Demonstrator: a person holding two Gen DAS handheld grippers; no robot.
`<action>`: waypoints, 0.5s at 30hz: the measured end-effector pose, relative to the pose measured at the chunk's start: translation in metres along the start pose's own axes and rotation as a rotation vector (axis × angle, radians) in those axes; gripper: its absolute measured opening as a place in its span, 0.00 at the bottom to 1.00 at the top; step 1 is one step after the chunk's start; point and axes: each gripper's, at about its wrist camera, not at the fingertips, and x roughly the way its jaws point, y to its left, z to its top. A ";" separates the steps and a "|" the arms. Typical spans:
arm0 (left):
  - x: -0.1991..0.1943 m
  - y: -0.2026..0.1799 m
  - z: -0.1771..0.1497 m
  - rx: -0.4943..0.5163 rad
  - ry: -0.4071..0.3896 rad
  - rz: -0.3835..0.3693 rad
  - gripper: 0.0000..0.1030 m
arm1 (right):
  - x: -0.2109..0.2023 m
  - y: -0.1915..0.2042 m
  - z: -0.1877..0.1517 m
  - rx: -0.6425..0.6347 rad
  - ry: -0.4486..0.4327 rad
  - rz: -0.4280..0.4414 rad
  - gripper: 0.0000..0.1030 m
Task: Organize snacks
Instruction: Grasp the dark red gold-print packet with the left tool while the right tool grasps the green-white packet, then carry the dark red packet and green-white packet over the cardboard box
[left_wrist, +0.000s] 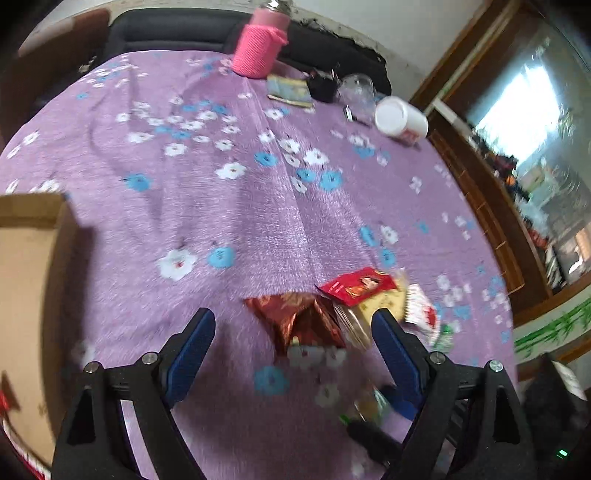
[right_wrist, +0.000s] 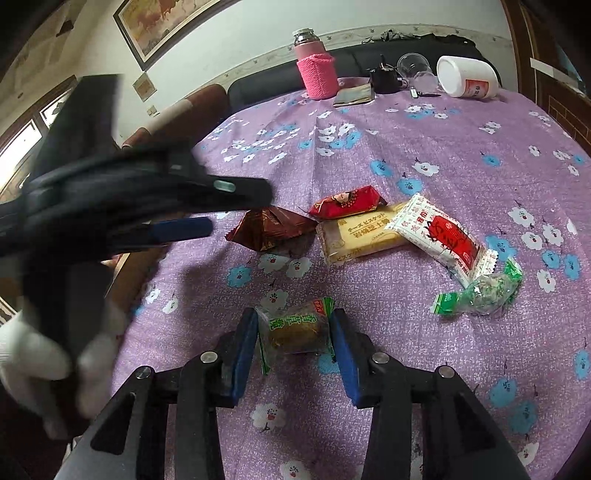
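Note:
My right gripper (right_wrist: 295, 325) is shut on a small cake in a clear green-printed wrapper (right_wrist: 295, 330), low over the purple flowered tablecloth (right_wrist: 424, 369). Beyond it lie a dark red foil packet (right_wrist: 269, 229), a red packet (right_wrist: 347, 201), a yellow biscuit pack (right_wrist: 362, 232), a white-and-red packet (right_wrist: 439, 236) and a green-wrapped sweet (right_wrist: 484, 291). My left gripper (left_wrist: 293, 321) stands open over the cloth, and the foil packet (left_wrist: 303, 321) lies between its blue pads (left_wrist: 192, 347), untouched. From the right wrist view the left gripper (right_wrist: 236, 210) is blurred, held by a white-gloved hand (right_wrist: 29, 354).
An open cardboard box (left_wrist: 26, 288) stands at the left table edge. At the far side stand a pink-sleeved bottle (right_wrist: 317, 74), a small booklet (right_wrist: 352, 96), a black object (right_wrist: 384, 79), a clear cup (right_wrist: 413, 66) and a tipped white jar (right_wrist: 467, 81). A dark sofa lies behind.

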 end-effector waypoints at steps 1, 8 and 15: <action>0.006 -0.004 0.001 0.023 0.000 0.021 0.83 | -0.001 0.000 0.000 0.001 0.001 0.002 0.43; 0.029 -0.028 -0.003 0.175 0.002 0.087 0.83 | -0.001 0.001 0.000 -0.005 0.006 -0.003 0.43; 0.022 -0.030 -0.011 0.235 -0.053 0.121 0.48 | -0.001 0.001 0.000 -0.009 0.002 -0.005 0.43</action>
